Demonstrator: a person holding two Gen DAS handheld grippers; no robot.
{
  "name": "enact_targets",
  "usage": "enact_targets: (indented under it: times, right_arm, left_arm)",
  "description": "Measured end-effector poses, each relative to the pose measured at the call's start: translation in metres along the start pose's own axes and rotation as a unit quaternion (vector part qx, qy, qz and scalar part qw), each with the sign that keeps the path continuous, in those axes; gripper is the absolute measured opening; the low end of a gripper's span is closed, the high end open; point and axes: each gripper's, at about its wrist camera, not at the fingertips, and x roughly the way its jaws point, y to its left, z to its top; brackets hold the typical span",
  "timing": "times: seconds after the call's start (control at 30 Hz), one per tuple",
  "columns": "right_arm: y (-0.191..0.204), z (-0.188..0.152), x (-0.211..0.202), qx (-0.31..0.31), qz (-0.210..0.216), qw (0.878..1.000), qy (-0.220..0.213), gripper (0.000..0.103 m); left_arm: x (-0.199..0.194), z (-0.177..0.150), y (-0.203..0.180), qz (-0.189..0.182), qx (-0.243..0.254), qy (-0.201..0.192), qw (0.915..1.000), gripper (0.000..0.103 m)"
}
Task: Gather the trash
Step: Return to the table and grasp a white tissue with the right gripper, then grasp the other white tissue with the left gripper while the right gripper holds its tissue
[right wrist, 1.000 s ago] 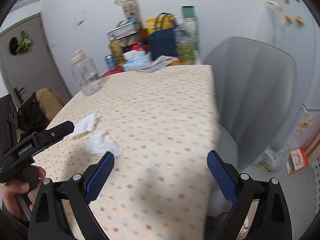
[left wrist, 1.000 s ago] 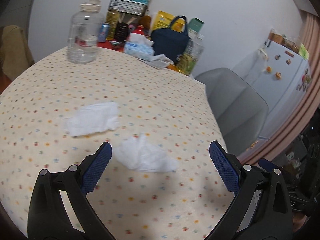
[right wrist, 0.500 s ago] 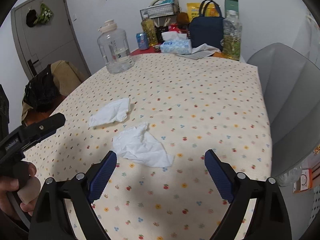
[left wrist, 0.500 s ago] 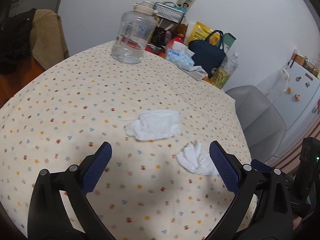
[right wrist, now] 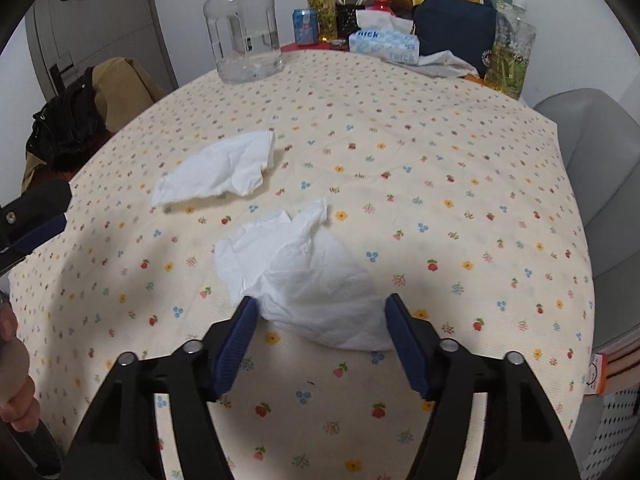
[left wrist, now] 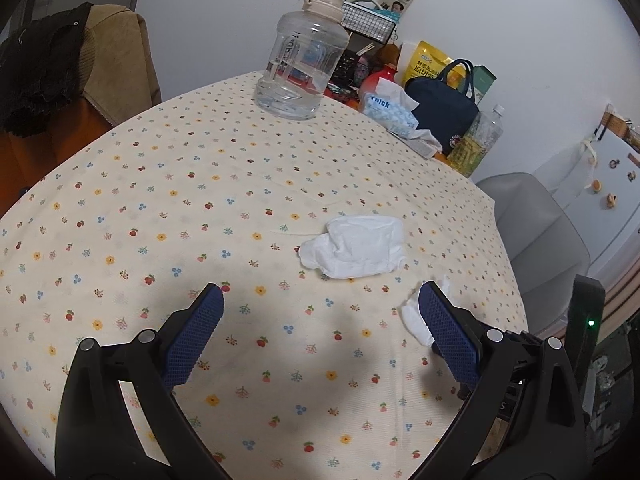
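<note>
Two crumpled white tissues lie on the floral tablecloth [right wrist: 460, 168]. The near tissue [right wrist: 304, 276] sits between the fingers of my right gripper [right wrist: 320, 316], which is open around its near end with the jaws partly narrowed. The far tissue [right wrist: 220, 172] lies flat beyond it to the left. In the left wrist view the far tissue [left wrist: 356, 246] lies ahead of my open, empty left gripper [left wrist: 320, 320]; the near tissue [left wrist: 416, 316] peeks out behind the right finger [left wrist: 448, 340].
A large clear water jug [right wrist: 244, 28], a tissue box [right wrist: 384, 42], a dark blue bag [right wrist: 452, 16], bottles and cans crowd the table's far end. A grey chair [right wrist: 600, 184] stands at the right edge. A chair with clothes [left wrist: 60, 68] stands at the left.
My right gripper has moved forward and down over the near tissue and its jaws have narrowed around it. My left gripper has swung left, so the far tissue is now ahead of it.
</note>
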Motion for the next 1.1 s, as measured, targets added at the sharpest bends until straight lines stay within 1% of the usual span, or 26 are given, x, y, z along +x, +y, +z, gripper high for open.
enact_targets:
  times: [0.07, 0.1, 0.13, 0.2, 0.3, 0.47, 0.73, 0.83, 0.87, 0.93, 0.97, 1.0, 1.03, 1.07, 1.1]
  right_arm:
    - [-0.001, 0.002, 0.000, 0.000, 0.001, 1.000, -0.002, 0.047]
    - [-0.002, 0.003, -0.001, 0.002, 0.002, 1.000, -0.002, 0.030]
    - [-0.005, 0.005, -0.001, 0.007, 0.008, 1.000, 0.002, 0.014]
    - [-0.011, 0.006, -0.004, 0.016, 0.015, 1.000, 0.002, 0.009]
    - [-0.015, 0.003, -0.012, 0.022, 0.017, 1.000, -0.007, 0.007]
    - [-0.026, -0.005, -0.029, 0.031, 0.016, 0.999, -0.020, 0.007]
    - [-0.054, -0.018, -0.058, 0.072, 0.008, 0.996, -0.042, 0.007]
    - [-0.062, -0.024, -0.069, 0.082, 0.007, 0.995, -0.049, 0.007]
    - [-0.065, -0.025, -0.072, 0.085, 0.007, 0.995, -0.050, 0.007]
    - [-0.072, -0.027, -0.078, 0.094, 0.005, 0.994, -0.055, 0.007]
    - [-0.075, -0.029, -0.081, 0.098, 0.003, 0.994, -0.057, 0.007]
    - [-0.078, -0.030, -0.084, 0.102, 0.002, 0.993, -0.059, 0.007]
    - [-0.081, -0.031, -0.087, 0.106, 0.000, 0.993, -0.061, 0.007]
    - [-0.085, -0.032, -0.089, 0.109, -0.001, 0.992, -0.063, 0.007]
    - [-0.088, -0.034, -0.092, 0.112, -0.002, 0.992, -0.064, 0.007]
  left_arm:
    - [0.004, 0.000, 0.002, 0.004, 0.000, 0.003, 1.0000, 0.097]
    - [0.006, 0.000, 0.003, 0.005, -0.002, 0.005, 1.0000, 0.097]
    - [0.009, 0.001, 0.003, 0.006, -0.003, 0.008, 0.9999, 0.097]
    - [0.014, 0.003, 0.002, 0.008, 0.000, 0.010, 0.9999, 0.097]
    - [0.020, 0.007, -0.003, 0.008, 0.007, 0.014, 0.9999, 0.097]
    - [0.037, 0.011, -0.014, 0.008, 0.019, 0.022, 0.9995, 0.097]
    - [0.067, 0.018, -0.034, 0.025, 0.055, 0.035, 0.9976, 0.097]
    - [0.078, 0.021, -0.041, 0.032, 0.066, 0.041, 0.9964, 0.095]
    - [0.081, 0.021, -0.042, 0.033, 0.068, 0.043, 0.9962, 0.092]
    - [0.087, 0.022, -0.047, 0.041, 0.081, 0.049, 0.9946, 0.085]
    - [0.091, 0.021, -0.048, 0.047, 0.086, 0.056, 0.9936, 0.075]
    - [0.094, 0.020, -0.049, 0.048, 0.087, 0.063, 0.9930, 0.055]
    - [0.097, 0.019, -0.047, 0.045, 0.081, 0.074, 0.9930, 0.045]
    - [0.097, 0.018, -0.046, 0.050, 0.073, 0.077, 0.9931, 0.025]
    - [0.096, 0.018, -0.046, 0.050, 0.071, 0.076, 0.9933, 0.010]
